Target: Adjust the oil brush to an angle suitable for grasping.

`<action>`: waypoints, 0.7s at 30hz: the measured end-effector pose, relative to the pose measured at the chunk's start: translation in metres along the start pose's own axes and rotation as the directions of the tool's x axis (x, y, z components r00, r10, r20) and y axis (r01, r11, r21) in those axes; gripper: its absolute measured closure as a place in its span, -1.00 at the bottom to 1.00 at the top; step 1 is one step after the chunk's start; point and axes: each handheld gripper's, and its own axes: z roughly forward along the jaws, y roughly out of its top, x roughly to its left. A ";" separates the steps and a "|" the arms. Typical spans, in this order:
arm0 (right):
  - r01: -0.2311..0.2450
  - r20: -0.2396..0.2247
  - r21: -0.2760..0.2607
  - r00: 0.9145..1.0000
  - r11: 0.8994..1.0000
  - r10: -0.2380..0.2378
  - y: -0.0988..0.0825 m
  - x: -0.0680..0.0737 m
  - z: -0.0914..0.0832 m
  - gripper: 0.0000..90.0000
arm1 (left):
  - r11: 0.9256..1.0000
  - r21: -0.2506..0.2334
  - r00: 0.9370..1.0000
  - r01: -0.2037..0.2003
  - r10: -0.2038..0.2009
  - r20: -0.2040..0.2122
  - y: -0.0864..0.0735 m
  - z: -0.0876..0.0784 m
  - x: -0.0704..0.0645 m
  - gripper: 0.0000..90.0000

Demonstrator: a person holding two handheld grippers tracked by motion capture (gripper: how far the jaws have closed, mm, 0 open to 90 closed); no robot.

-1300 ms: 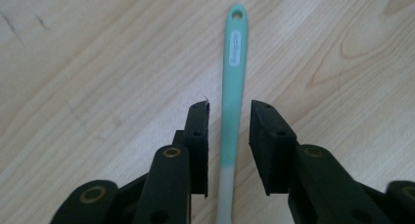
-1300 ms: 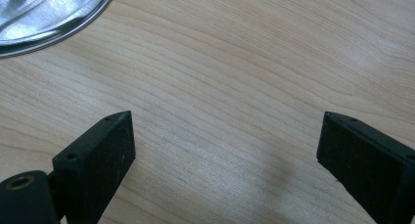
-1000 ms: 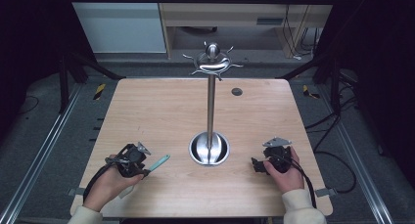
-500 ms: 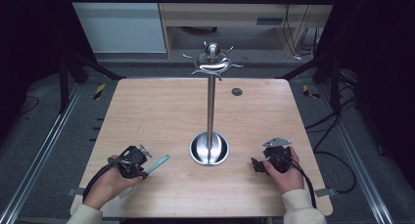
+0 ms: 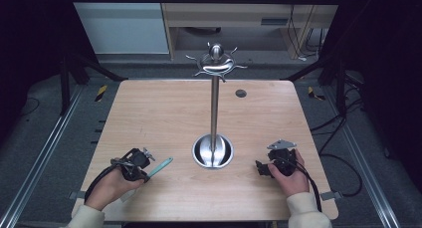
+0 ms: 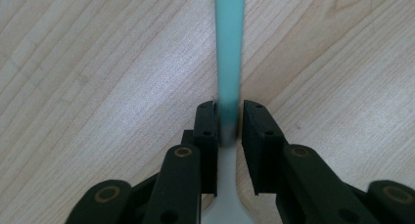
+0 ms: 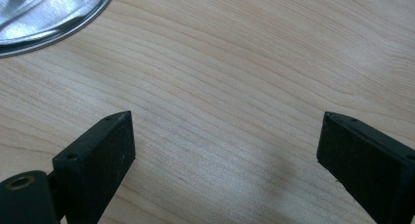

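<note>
A teal-handled utensil (image 5: 160, 167) lies low over the wooden table (image 5: 164, 113) at the front left. My left gripper (image 5: 143, 174) is shut on it. In the left gripper view the teal handle (image 6: 229, 48) runs straight ahead from between the two black jaws, and a whitish part (image 6: 226, 185) continues back under them; my left gripper (image 6: 229, 117) pinches it where teal turns whitish. My right gripper (image 5: 260, 168) rests at the front right, held by a hand. In its own view my right gripper (image 7: 225, 136) stands wide open over bare wood.
A metal stand (image 5: 214, 103) with a round base (image 5: 212, 151) rises mid-table, topped by curved hooks (image 5: 215, 62). Its base rim (image 7: 44, 18) shows at the top left of the right gripper view. A small dark hole (image 5: 241, 93) marks the table's far side.
The left gripper with the teal utensil has shifted very slightly toward the front edge. The right gripper has stayed put.
</note>
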 end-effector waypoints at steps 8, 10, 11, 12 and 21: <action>0.000 0.000 0.001 1.000 1.000 0.000 0.000 0.000 0.000 -0.83 | 1.000 0.002 1.000 -0.006 0.006 -0.003 0.000 0.001 0.000 0.81; 0.003 -0.001 0.001 1.000 1.000 -0.003 0.000 0.000 0.000 -0.83 | 1.000 -0.004 1.000 -0.009 0.009 -0.008 -0.001 0.001 0.000 0.81; 0.003 -0.001 0.000 1.000 1.000 -0.003 0.000 0.000 0.000 -0.83 | 1.000 -0.005 1.000 -0.011 0.011 -0.010 -0.001 0.001 -0.001 0.81; 0.000 0.000 0.000 1.000 1.000 0.000 0.000 0.000 0.000 -0.82 | 1.000 -0.009 1.000 -0.015 0.015 -0.011 -0.002 0.000 -0.001 0.81; 0.004 0.001 -0.001 1.000 1.000 -0.004 0.000 0.000 0.000 -0.83 | 0.993 -0.112 1.000 -0.020 0.018 -0.020 -0.007 -0.020 -0.003 0.82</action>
